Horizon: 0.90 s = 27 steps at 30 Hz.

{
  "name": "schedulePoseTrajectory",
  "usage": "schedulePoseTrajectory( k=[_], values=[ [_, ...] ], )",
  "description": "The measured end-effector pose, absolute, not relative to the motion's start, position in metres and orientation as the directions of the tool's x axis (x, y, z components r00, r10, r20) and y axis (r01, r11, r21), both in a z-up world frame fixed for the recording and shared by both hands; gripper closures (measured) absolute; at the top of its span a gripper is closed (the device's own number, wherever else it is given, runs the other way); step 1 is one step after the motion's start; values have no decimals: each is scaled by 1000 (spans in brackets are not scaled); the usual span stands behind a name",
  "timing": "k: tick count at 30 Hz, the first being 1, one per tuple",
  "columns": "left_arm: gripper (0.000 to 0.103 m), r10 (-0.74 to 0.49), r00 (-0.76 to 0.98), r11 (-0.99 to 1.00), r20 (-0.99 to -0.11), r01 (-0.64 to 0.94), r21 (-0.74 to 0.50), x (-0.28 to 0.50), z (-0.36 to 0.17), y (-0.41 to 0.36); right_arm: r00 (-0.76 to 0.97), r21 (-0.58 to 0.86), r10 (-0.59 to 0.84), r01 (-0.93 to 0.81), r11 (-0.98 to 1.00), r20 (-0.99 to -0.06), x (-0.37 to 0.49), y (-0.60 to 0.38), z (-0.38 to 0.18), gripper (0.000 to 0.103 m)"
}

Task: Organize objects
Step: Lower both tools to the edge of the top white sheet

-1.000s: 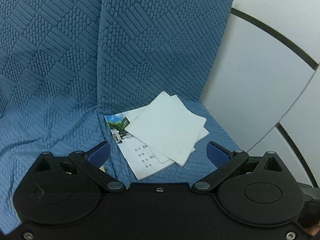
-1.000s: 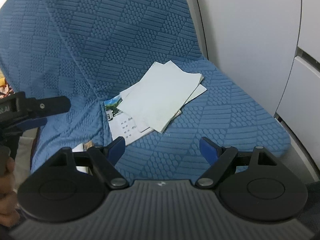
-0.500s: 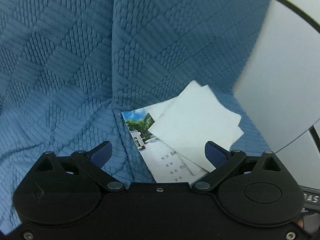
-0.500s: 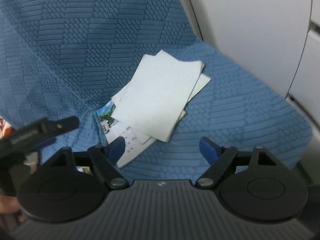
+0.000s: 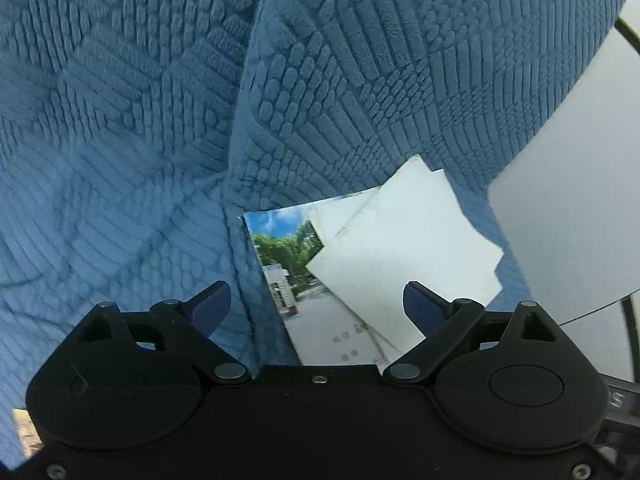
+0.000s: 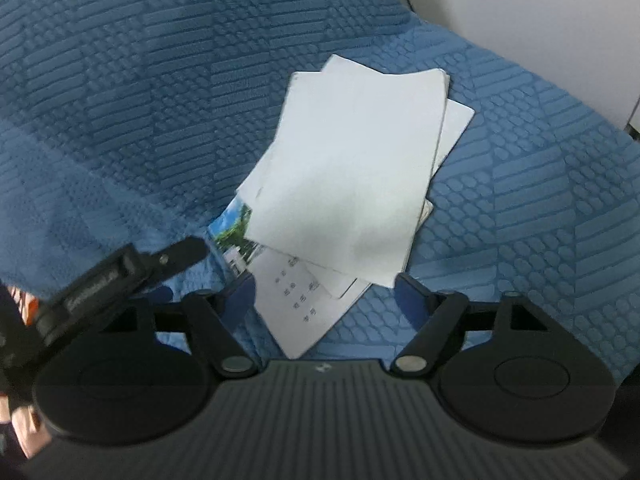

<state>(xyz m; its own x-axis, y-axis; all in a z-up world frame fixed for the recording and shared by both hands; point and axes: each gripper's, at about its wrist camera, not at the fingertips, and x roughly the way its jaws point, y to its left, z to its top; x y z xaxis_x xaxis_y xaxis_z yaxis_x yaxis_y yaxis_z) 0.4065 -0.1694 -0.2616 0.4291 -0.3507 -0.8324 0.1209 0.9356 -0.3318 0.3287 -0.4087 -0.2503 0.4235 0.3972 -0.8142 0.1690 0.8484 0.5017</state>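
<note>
Left wrist view: left gripper spread wide, holding nothing, poised low over near edge of loose paper stack on blue sofa seat. Right wrist view: right gripper also apart and empty, straddling near corner of same stack; left gripper's body seen at lower left, close to stack's left edge. Papers likely very light, thin, floppy, apt to slide over one another and fan out; plain white sheets on top, photo-printed sheet at bottom, all skewed. Best hold probably overhanging near corner or an edge, pinching the lot together; soft textured fabric gives underneath, so getting a finger under bottom sheet could be fiddly. Sofa backrest rising close behind, white panel at right. Nothing lying on top of stack.
</note>
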Motion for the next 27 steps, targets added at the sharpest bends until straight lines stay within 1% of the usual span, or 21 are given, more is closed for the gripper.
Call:
schedulePoseTrajectory(
  k=[2, 5, 6, 7, 8, 9, 10, 11, 13, 14, 15, 16, 20, 27],
  values=[
    [11, -352, 434, 935, -829, 114, -337, 409, -264, -167, 418, 498, 386, 202, 843, -822, 333, -410, -254, 30],
    [17, -355, 434, 933, -828, 103, -345, 416, -270, -163, 410, 501, 379, 249, 829, -830, 341, -414, -261, 36],
    [22, -363, 434, 929, -824, 99, -357, 418, -272, -162, 407, 501, 375, 266, 824, -833, 344, -416, -263, 42],
    [25, -377, 432, 922, -819, 92, -376, 421, -274, -160, 404, 500, 371, 284, 818, -836, 347, -418, -266, 47],
    [30, -392, 426, 915, -816, 84, -396, 424, -277, -159, 404, 500, 367, 298, 813, -838, 349, -420, -269, 50],
    [35, -409, 421, 906, -810, 77, -417, 427, -279, -158, 405, 495, 358, 312, 811, -841, 351, -422, -271, 57],
    [37, -427, 415, 896, -803, 73, -439, 430, -282, -157, 403, 489, 349, 322, 811, -846, 353, -422, -273, 63],
    [40, -444, 410, 887, -797, 72, -457, 432, -284, -157, 401, 485, 346, 329, 810, -848, 355, -423, -276, 65],
    [48, -478, 398, 867, -783, 74, -492, 437, -290, -158, 396, 474, 332, 344, 810, -856, 357, -424, -279, 66],
    [54, -496, 388, 857, -777, 76, -509, 440, -294, -159, 396, 469, 325, 352, 810, -859, 358, -425, -281, 66],
    [57, -508, 378, 850, -774, 77, -520, 443, -298, -161, 395, 465, 320, 360, 808, -861, 358, -426, -283, 66],
    [57, -513, 371, 848, -774, 80, -524, 445, -301, -163, 393, 466, 319, 367, 805, -862, 359, -427, -284, 67],
    [63, -516, 360, 853, -778, 126, -507, 453, -309, -171, 396, 466, 319, 366, 805, -861, 361, -427, -284, 67],
    [64, -519, 324, 854, -791, 153, -498, 465, -326, -179, 392, 454, 311, 354, 818, -866, 366, -417, -283, 67]
  ],
)
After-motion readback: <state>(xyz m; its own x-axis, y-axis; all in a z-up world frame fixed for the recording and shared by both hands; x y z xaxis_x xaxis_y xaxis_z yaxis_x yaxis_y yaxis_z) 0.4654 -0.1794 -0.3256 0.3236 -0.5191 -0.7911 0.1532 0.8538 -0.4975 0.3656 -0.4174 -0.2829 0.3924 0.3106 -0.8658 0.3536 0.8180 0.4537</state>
